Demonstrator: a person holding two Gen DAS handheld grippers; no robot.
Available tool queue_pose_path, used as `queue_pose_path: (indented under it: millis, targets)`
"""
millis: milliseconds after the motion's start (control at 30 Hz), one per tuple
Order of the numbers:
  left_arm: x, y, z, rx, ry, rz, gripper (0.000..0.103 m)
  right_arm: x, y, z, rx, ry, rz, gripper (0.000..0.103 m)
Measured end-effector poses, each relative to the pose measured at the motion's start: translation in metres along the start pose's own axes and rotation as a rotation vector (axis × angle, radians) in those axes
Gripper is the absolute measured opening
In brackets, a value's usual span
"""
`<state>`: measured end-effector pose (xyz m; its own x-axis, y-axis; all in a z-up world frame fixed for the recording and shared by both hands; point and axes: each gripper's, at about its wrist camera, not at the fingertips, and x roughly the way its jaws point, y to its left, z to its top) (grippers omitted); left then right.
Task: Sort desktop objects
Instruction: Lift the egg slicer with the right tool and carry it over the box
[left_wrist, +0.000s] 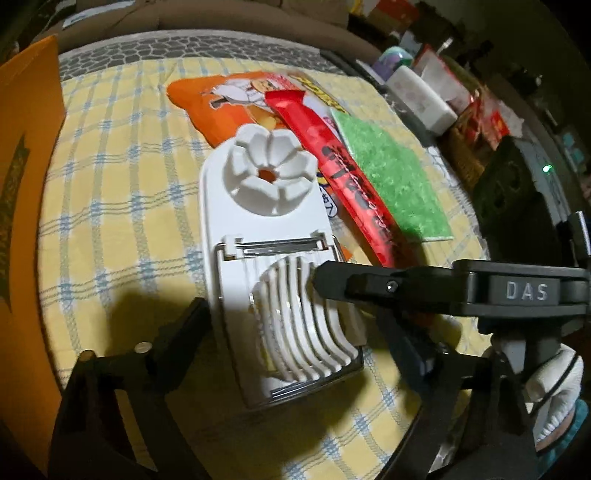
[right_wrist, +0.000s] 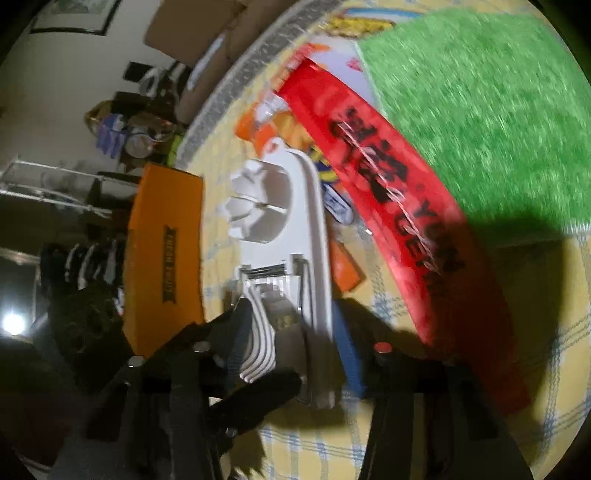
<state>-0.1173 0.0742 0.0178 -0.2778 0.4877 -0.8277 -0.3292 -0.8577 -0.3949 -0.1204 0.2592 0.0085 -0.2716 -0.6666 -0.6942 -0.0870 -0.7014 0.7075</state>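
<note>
So there's a white plastic egg slicer (left_wrist: 273, 254) lying flat on the counter (left_wrist: 110, 184), which has a yellow and blue checked cloth over it. The slicer's far end, the flower-shaped wedger bit, sits on top of an orange snack bag (left_wrist: 207, 107). Just to the right of it there's a long red packet (left_wrist: 351, 177) with black lettering, and a green scrubbing pad (left_wrist: 391, 173) beside that, partly under the red packet's edge. An orange box (left_wrist: 26, 192) stands along the left edge.

The left tool (left_wrist: 299, 317) hangs over the near, slotted end of the slicer with its jaws spread wide, one finger on either side; I can't see the pads pressing on it.

The right tool (right_wrist: 291, 332) comes in from the right side. It's about half closed around that same slotted end, with one finger up against the white ribs and the other by the slicer's edge. The shot is blurry, so I honestly can't tell whether it's gripping.
</note>
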Motion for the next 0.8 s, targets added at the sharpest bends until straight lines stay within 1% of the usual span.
queue_pose_path:
  millis: [133, 267, 367, 600, 800]
  targets:
    - [-0.005, -0.001, -0.003, 0.009, -0.011, 0.014, 0.084, -0.002, 0.004, -0.002, -0.019, -0.009, -0.009, 0.040]
    - [-0.020, -0.014, -0.006, 0.059, -0.067, 0.061, 0.084, -0.007, 0.018, -0.006, -0.082, -0.032, -0.039, 0.040]
    - [-0.034, -0.019, -0.007, 0.083, -0.097, 0.075, 0.084, -0.013, 0.031, -0.009, -0.130, -0.057, -0.046, 0.040]
    - [-0.075, -0.025, -0.008, 0.091, -0.148, 0.072, 0.084, -0.033, 0.056, -0.021, -0.176, -0.106, 0.007, 0.040]
    - [-0.114, -0.018, -0.003, 0.064, -0.166, 0.089, 0.084, -0.041, 0.096, -0.031, -0.238, -0.126, 0.033, 0.039]
